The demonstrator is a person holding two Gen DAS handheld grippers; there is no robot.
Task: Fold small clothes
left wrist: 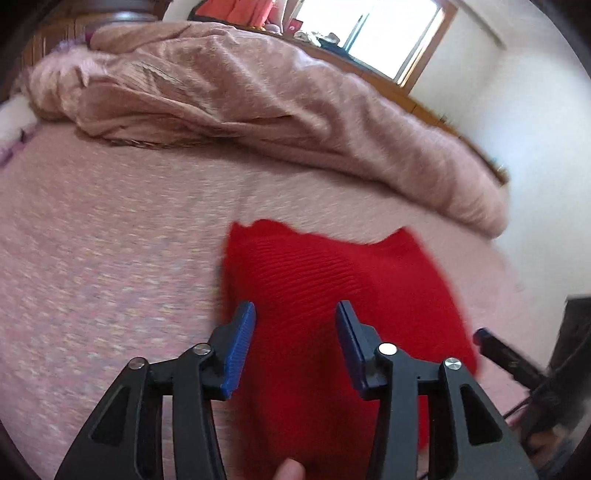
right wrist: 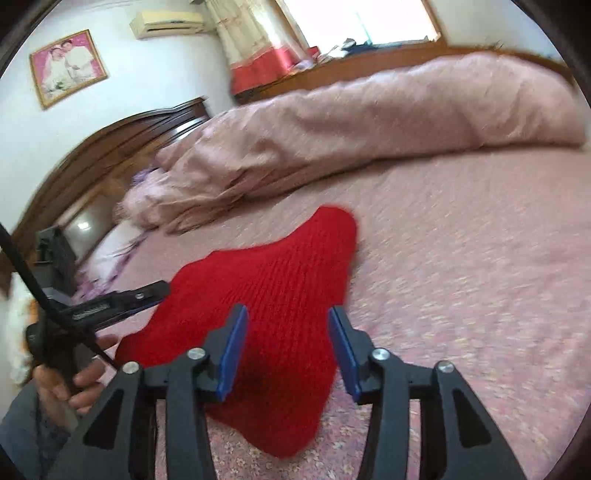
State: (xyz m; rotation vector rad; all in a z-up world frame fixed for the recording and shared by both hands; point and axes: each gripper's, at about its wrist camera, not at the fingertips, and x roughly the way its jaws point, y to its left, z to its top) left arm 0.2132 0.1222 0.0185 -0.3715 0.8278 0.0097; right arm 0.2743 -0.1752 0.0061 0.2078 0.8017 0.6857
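Observation:
A red knitted garment (left wrist: 314, 266) lies bunched on the pink bed sheet (left wrist: 110, 258). My left gripper (left wrist: 295, 306) hovers over its near part, blue pads apart and nothing pinched between them. In the right wrist view the same red garment (right wrist: 266, 273) spreads out below my right gripper (right wrist: 288, 310), whose jaws also stand open over the knit without pressing it. The left gripper (right wrist: 122, 301) shows there at the garment's left edge, held by a hand (right wrist: 74, 376). A fingertip of the right gripper (left wrist: 484, 336) peeks in at the garment's right edge.
A rolled-up pink quilt (right wrist: 369, 122) lies along the far side of the bed. A dark wooden headboard (right wrist: 110, 147) stands at the left, with a pillow (right wrist: 110, 251) below it. Behind are a window (right wrist: 354, 22), a framed picture (right wrist: 68, 66) and white walls.

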